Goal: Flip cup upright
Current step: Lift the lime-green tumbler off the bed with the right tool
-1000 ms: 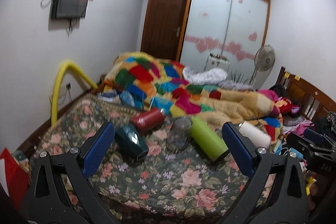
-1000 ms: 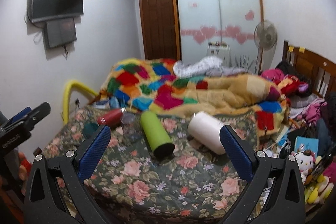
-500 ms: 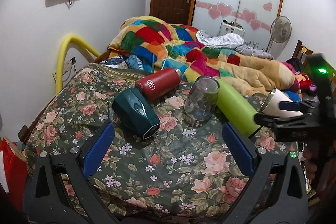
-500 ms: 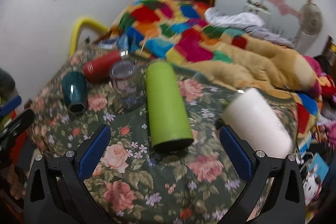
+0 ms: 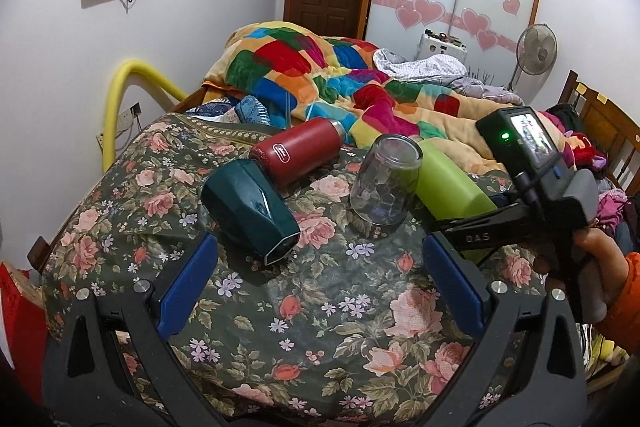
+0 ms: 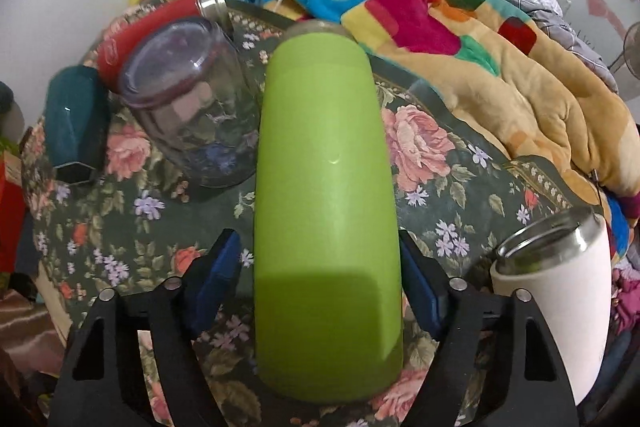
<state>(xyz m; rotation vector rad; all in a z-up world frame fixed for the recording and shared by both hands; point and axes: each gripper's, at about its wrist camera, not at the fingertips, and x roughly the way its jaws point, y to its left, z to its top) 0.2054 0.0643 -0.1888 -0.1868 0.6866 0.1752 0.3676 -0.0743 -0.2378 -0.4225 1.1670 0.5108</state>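
Observation:
Several cups lie on the floral bedspread (image 5: 320,307). A green cup (image 6: 326,187) lies on its side between the fingers of my right gripper (image 6: 320,279), whose jaws stand open around its base with a gap on the left. It also shows in the left wrist view (image 5: 448,187). A clear glass (image 5: 386,183) stands upside down, a dark teal cup (image 5: 252,211) and a red bottle (image 5: 296,155) lie on their sides. My left gripper (image 5: 320,279) is open and empty, just short of the teal cup.
A white steel-rimmed tumbler (image 6: 560,291) lies tilted at the right edge of the bed. A patchwork quilt (image 5: 360,87) is heaped behind the cups. The right gripper's body and the hand holding it (image 5: 560,211) show at the right.
My right gripper has moved forward and down until the green cup sits between its fingers. My left gripper has come closer to the teal cup.

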